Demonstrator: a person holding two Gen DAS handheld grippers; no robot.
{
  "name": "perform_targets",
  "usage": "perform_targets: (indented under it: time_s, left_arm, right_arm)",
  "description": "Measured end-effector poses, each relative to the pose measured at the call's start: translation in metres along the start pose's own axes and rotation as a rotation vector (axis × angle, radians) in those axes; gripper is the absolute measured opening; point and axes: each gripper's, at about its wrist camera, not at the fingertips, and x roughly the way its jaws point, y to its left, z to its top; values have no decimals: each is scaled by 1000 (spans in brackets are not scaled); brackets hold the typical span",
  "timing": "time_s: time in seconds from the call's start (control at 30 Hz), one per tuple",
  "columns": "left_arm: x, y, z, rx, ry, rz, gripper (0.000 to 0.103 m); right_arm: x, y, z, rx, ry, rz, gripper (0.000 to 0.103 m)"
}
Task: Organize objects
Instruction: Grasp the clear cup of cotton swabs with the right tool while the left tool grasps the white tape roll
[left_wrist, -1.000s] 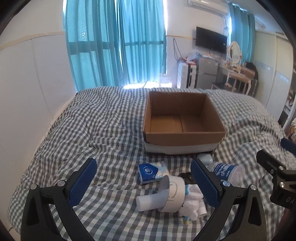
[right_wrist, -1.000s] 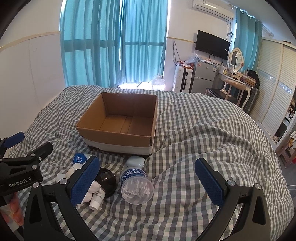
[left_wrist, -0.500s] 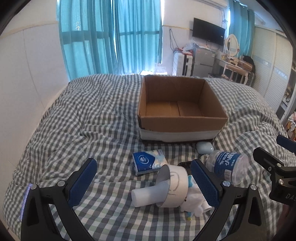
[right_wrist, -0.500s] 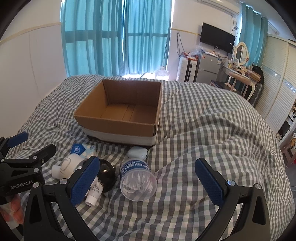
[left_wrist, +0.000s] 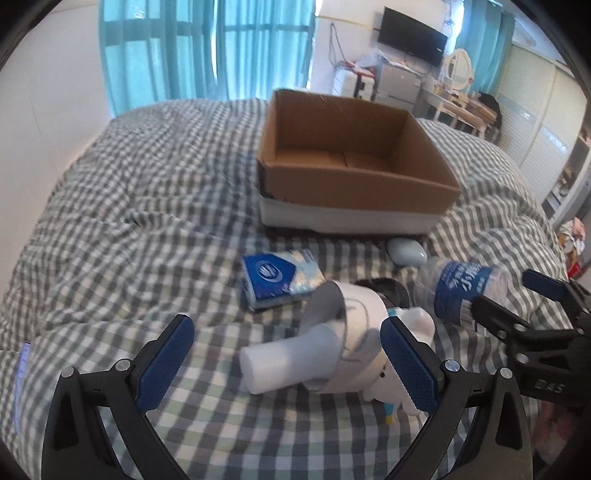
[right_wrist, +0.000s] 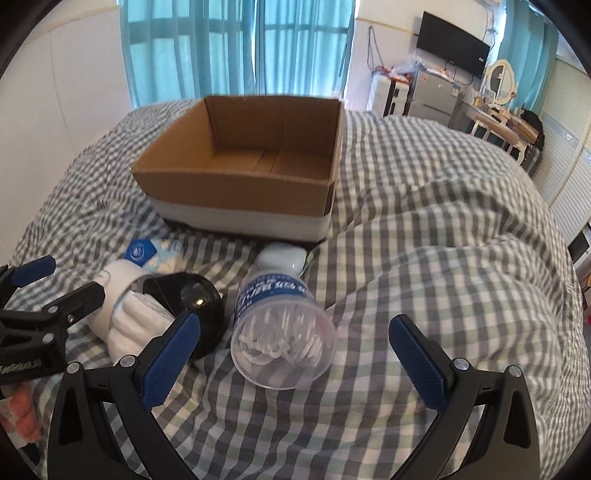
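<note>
Right-wrist view: right gripper (right_wrist: 293, 349) wide, empty, straddling cotton-swab jar (right_wrist: 277, 328); left gripper (left_wrist: 284, 363) wide over white tube (left_wrist: 288, 360). Risk: round jar could have rolled on soft quilt (right_wrist: 443, 236).

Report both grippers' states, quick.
Left gripper: open, holding nothing, with the white tube between its fingers.
Right gripper: open, holding nothing, with the cotton swab jar between its fingers.

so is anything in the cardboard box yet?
No, the cardboard box shows only its bare brown floor in the right wrist view, and the items lie on the bed in front of it.
</note>
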Motion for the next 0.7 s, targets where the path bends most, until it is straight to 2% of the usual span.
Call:
perform_targets:
  time_s: [0.1, 0.2, 0.3, 0.4, 0.47, 0.5, 0.53, 0.57, 0.6, 0.67, 0.7]
  left_arm:
    - [6, -4, -2, 10, 21, -42, 103]
    - [14, -7, -1, 21, 32, -52, 103]
    - [18, -9, -2, 27, 34, -69, 100]
    - [19, -12, -1, 40, 40, -110, 88]
    - [18, -12, 0, 44, 33, -146, 74]
    - [18, -12, 0, 43, 33, -166, 70]
    - [17, -13, 0, 43, 31, -182, 61]
    - [17, -14, 0, 46, 30, -202, 51]
    - [16, -15, 0, 53, 29, -218, 47]
    - [13, -19, 0, 70, 25, -241, 31]
    - [11, -21, -1, 82, 23, -245, 29]
  right_arm:
    - [10, 0, -1, 1, 30, 7, 99]
    - [17, 1, -2, -4, 52, 13, 96]
    - [26, 3, -4, -15, 78, 14, 88]
    - [32, 4, -6, -20, 102, 23, 75]
    - [33, 6, -7, -29, 104, 20, 69]
    - [33, 7, -7, -36, 104, 20, 68]
    - [33, 8, -7, -41, 105, 22, 64]
    - [32, 9, -8, -47, 103, 20, 64]
    - [32, 10, -8, -50, 102, 18, 64]
    - [31, 10, -9, -52, 98, 18, 64]
    - [29, 10, -8, -52, 94, 19, 64]
